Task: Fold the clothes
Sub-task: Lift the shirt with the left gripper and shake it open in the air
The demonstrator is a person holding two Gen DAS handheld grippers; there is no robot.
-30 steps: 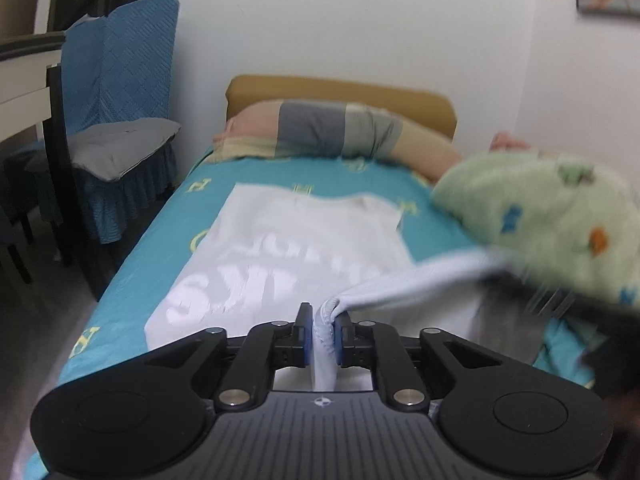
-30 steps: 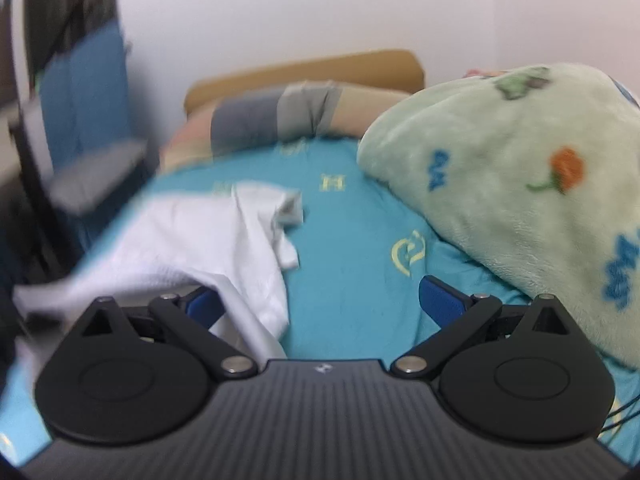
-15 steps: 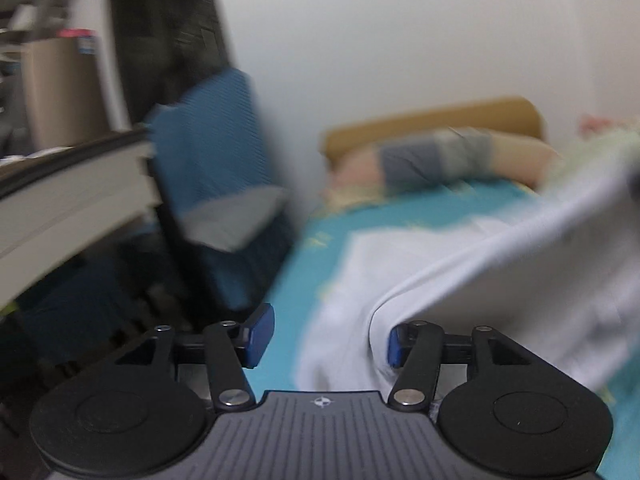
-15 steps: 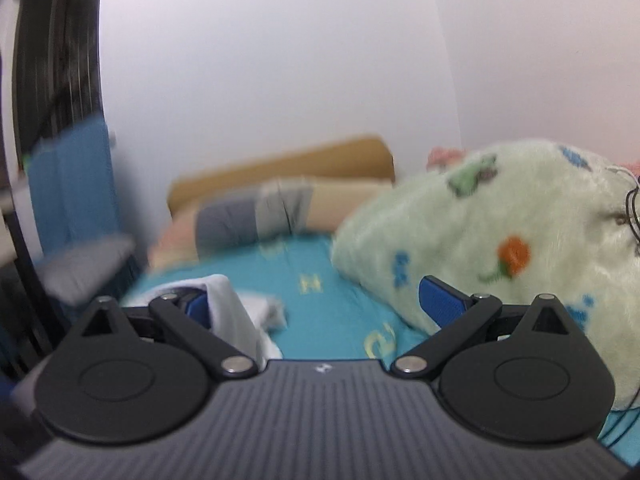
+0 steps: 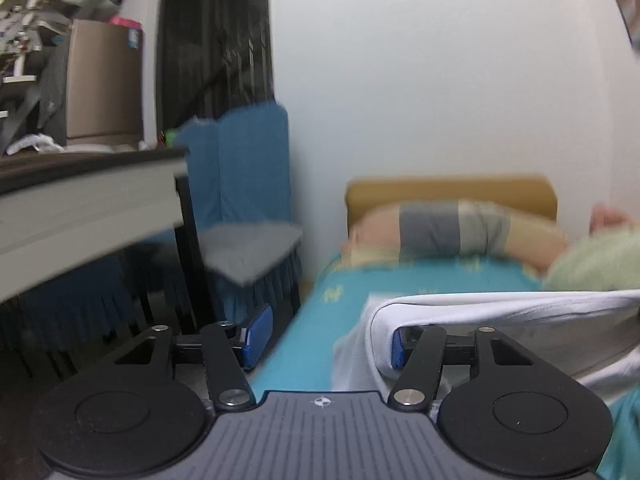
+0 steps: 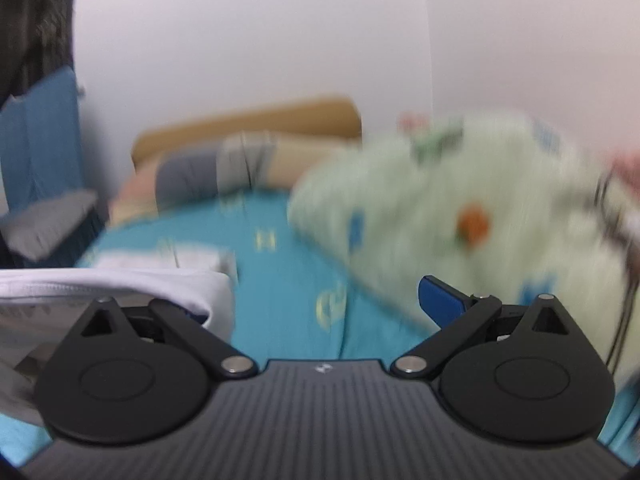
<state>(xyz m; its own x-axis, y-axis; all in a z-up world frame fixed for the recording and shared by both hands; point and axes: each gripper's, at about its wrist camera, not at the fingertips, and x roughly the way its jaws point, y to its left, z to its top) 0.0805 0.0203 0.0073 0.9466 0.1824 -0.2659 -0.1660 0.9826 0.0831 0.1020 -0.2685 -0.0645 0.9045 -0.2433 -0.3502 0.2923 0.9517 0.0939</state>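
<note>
A white garment (image 5: pixel 500 312) hangs stretched above the teal bed sheet (image 5: pixel 320 344). In the left wrist view my left gripper (image 5: pixel 326 340) is open, and the cloth's hem is draped over its right finger (image 5: pixel 398 350). In the right wrist view my right gripper (image 6: pixel 316 308) is open, and the same garment (image 6: pixel 120 284) is draped over its left finger, which it hides. The cloth spans between the two grippers. More of the garment lies on the sheet (image 6: pixel 280 320) behind.
A green patterned blanket (image 6: pixel 460 208) is piled on the bed's right side. A striped pillow (image 5: pixel 452 232) lies at the tan headboard (image 5: pixel 448 192). A blue-covered chair (image 5: pixel 248 216) and a desk (image 5: pixel 80 208) stand left of the bed.
My left gripper has opened from being shut on the garment and swung left toward the chair. The cloth now hangs over one finger of each open gripper. Both views tilted upward.
</note>
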